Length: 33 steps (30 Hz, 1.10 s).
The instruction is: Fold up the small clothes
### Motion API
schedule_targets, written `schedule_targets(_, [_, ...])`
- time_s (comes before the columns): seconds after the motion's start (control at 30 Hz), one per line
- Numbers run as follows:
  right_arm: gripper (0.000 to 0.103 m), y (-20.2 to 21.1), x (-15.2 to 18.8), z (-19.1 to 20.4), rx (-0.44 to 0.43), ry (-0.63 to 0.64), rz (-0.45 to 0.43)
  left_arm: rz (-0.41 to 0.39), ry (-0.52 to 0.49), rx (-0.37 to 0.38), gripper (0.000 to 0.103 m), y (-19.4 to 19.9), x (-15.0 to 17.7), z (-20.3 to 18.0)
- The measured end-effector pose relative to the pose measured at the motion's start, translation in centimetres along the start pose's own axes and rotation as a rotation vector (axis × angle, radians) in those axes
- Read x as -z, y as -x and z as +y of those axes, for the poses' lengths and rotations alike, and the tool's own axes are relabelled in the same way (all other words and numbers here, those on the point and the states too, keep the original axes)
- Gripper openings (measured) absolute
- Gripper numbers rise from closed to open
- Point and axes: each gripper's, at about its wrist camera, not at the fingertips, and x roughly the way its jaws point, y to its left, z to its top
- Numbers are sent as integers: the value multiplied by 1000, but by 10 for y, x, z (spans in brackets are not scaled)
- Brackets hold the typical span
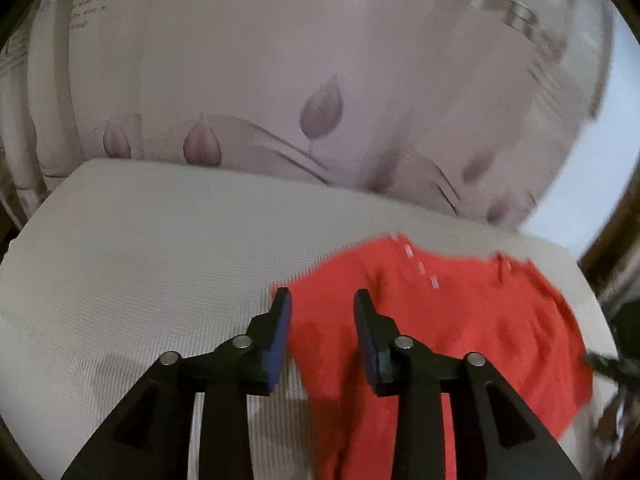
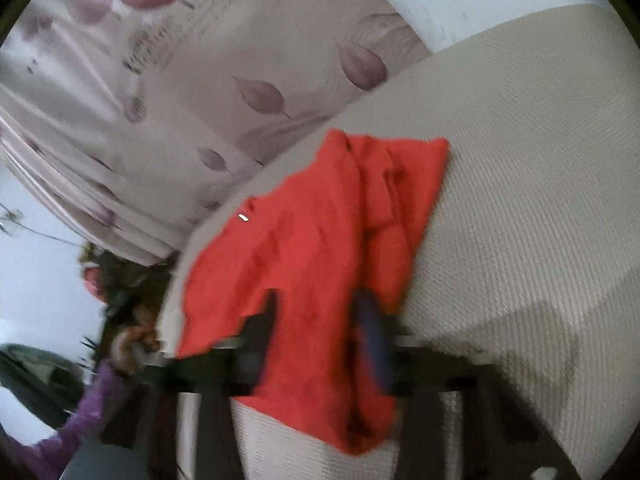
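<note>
A small red garment (image 1: 432, 320) lies crumpled on a beige textured mat (image 1: 140, 272). My left gripper (image 1: 322, 300) is open, its fingers with blue pads just above the garment's left edge, with red cloth showing between them. In the right wrist view the same red garment (image 2: 320, 248) spreads across the mat (image 2: 520, 200), partly bunched along its middle. My right gripper (image 2: 316, 308) is open and blurred, its two fingers straddling the near part of the garment; I cannot tell if the fingers touch the cloth.
A pale curtain with purple leaf prints (image 1: 280, 80) hangs behind the mat. In the right wrist view, dark cluttered objects and a purple item (image 2: 80, 412) lie off the mat's left edge. The mat's far edge (image 2: 280, 168) runs diagonally.
</note>
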Motion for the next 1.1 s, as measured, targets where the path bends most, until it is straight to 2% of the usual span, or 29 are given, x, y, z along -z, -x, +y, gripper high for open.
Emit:
schedule_targets(0.07, [8, -2, 3, -7, 33, -14, 8, 50, -4, 22, 55, 4, 17, -2])
schedule_targets(0.2, [7, 4, 4, -17, 22, -53, -20, 141, 53, 99, 60, 7, 46, -1])
schedule_targets(0.23, [10, 4, 4, -18, 16, -62, -25, 164, 76, 116, 60, 8, 53, 0])
schedule_targets(0.3, [12, 14, 8, -21, -10, -94, -54, 182, 107, 145, 61, 13, 63, 5])
schedule_targets(0.37, [14, 25, 13, -19, -12, -94, -70, 184, 138, 167, 66, 19, 71, 8])
schedule_targets(0.47, [35, 36, 21, -14, 4, -69, -68, 189, 155, 208, 68, 24, 80, 11])
schedule_targets(0.53, [54, 36, 27, -13, 14, -57, -48, 191, 143, 235, 71, 23, 81, 9])
schedule_targets(0.6, [58, 32, 31, -12, 40, -45, -33, 195, 127, 260, 78, 22, 82, 3])
schedule_targets(0.63, [58, 29, 34, -12, 42, -43, -22, 195, 117, 266, 83, 21, 82, 2])
schedule_targets(0.9, [58, 10, 37, 6, 87, 69, 12, 188, 29, 267, 89, 9, 77, -10])
schedule_targets(0.97, [53, 5, 36, 8, 88, 77, 25, 193, 5, 273, 89, 9, 78, -11])
schedule_targets(1.07, [35, 4, 33, 5, 105, 63, 33, 198, 29, 303, 88, 9, 77, -5])
schedule_targets(1.1, [15, 2, 33, 2, 94, 44, 48, 200, 37, 312, 87, 9, 77, -3])
